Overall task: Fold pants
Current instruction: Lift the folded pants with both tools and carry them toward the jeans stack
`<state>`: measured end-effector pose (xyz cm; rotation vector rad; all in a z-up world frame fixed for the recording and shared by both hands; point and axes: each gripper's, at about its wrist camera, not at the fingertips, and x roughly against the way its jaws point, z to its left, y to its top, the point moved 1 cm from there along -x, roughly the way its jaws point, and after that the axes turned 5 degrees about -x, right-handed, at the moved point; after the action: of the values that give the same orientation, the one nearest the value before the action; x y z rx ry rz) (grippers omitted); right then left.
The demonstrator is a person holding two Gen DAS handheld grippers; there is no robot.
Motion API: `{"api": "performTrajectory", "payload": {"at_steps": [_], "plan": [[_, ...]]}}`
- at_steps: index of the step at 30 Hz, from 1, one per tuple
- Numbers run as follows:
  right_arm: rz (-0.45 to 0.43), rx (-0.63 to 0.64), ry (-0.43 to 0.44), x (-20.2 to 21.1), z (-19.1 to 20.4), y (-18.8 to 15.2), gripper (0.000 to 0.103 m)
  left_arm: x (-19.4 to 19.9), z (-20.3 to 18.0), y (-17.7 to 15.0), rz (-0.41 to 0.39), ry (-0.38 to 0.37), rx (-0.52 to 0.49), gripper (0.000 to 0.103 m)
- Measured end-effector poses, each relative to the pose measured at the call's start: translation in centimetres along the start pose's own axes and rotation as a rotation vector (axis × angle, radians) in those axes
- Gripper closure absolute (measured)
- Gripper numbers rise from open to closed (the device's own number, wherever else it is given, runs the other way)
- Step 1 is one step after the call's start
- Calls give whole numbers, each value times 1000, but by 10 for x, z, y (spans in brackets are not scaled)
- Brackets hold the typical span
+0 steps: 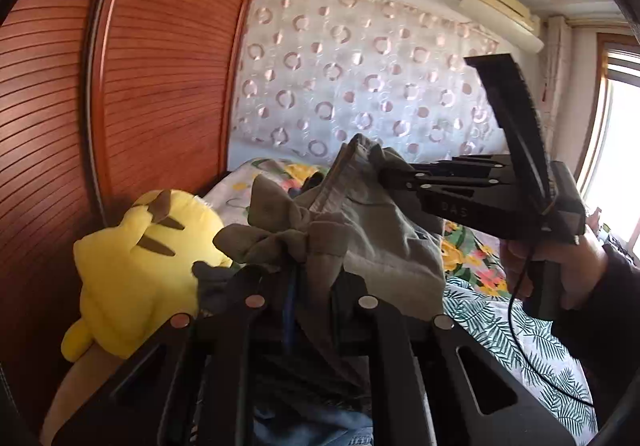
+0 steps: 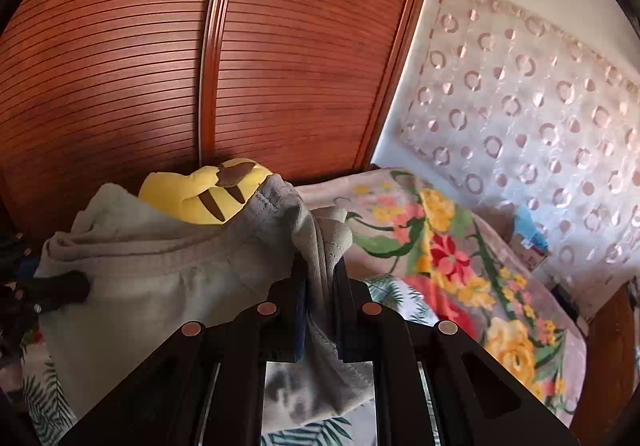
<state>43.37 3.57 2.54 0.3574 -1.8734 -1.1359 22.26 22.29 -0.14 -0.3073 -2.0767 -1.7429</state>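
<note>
Grey-olive pants [image 1: 360,222] hang lifted above the bed, held by both grippers. My left gripper [image 1: 300,266] is shut on a bunched part of the waistband. My right gripper [image 1: 386,172] shows in the left wrist view from the right, held by a hand [image 1: 560,266], and is shut on the pants' upper edge. In the right wrist view my right gripper [image 2: 320,266] is shut on the pants [image 2: 168,270], which spread to the left. The left gripper's fingertips [image 2: 76,288] pinch the cloth at the far left there.
A yellow plush toy [image 1: 132,266] lies by the wooden slatted wardrobe [image 1: 160,86]; it also shows behind the pants [image 2: 208,194]. The bed has a floral blanket [image 2: 460,258] and a leaf-print sheet [image 1: 500,330]. A patterned curtain [image 1: 360,78] hangs behind.
</note>
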Motion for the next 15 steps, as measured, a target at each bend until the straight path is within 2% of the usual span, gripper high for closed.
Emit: {"api": "performTrajectory", "payload": {"at_steps": [6, 12, 15], "plan": [[-4, -48, 49, -23, -5, 5, 92, -2, 6, -9, 20, 18, 9, 89], [-4, -124, 88, -39, -15, -6, 92, -4, 12, -12, 42, 20, 11, 89], [0, -156, 103, -38, -21, -4, 87, -3, 16, -11, 55, 8, 17, 85]]}}
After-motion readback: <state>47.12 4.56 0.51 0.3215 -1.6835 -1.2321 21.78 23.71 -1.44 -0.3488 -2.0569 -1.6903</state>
